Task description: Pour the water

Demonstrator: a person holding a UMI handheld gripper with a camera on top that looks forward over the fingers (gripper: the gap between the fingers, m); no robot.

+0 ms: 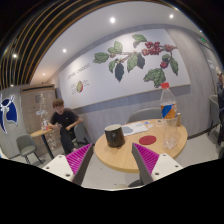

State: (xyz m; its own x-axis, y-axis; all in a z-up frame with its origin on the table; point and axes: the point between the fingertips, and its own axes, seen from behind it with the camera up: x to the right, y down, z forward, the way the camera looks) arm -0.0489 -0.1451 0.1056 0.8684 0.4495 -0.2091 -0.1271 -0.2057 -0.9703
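Note:
A round wooden table (130, 155) stands ahead of my gripper (112, 160). On it sit a dark cup (114, 135), a clear plastic bottle with an orange label and blue cap (168, 103), and a clear glass (172, 134) in front of the bottle. A red coaster (147, 139) lies between cup and glass. My gripper is open, with its magenta pads (80, 158) spread wide at the table's near edge and nothing between them. The cup is just beyond the fingers, and the bottle and glass stand off to the right.
A person (66, 124) sits at another table (42, 130) to the left. Grey chairs (145, 115) stand behind the round table. The white wall behind carries a leaf mural (135, 58). Light floor lies below my fingers.

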